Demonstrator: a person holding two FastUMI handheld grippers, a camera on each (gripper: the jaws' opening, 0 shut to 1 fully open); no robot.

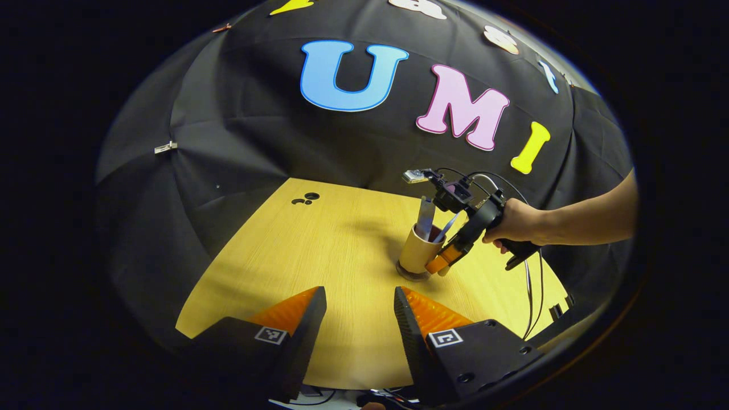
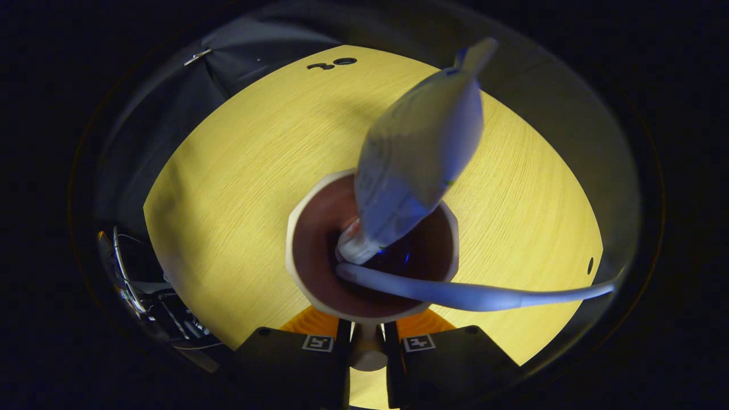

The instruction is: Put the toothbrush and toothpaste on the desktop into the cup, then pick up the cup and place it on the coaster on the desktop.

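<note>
- Right gripper view: cup (image 2: 319, 239) sits directly under my right claw (image 2: 367, 336), seen from above; toothpaste (image 2: 416, 154) stands in it leaning out over the rim, toothbrush (image 2: 455, 293) lies inside with its handle sticking out to the side.
- Both items are in the cup, so I judge the first half of the task done.
- My right claw's fingers are close together with something pale and narrow between them, which I take for the cup's handle; clamped on it as far as I can tell.
- Left gripper view: same cup (image 1: 418, 250) stands upright on the table (image 1: 319, 256), with a dark round disc under its base, which I take for the coaster (image 1: 411, 274).
- Right claw (image 1: 441, 263) is down at the cup's side, touching or just beside it, with a hand (image 1: 515, 222) holding the tool.
- My left claw (image 1: 360, 319) hangs over the near table edge, fingers apart, holding nothing, well apart from the cup.
- If that disc is the coaster, the cup looks already placed and only letting go and pulling back is left.
- Cannot tell whether the cup is fully resting or a hair above it.
- Risk I see: toothpaste leans far out, so a jerky release could tip the cup.
</note>
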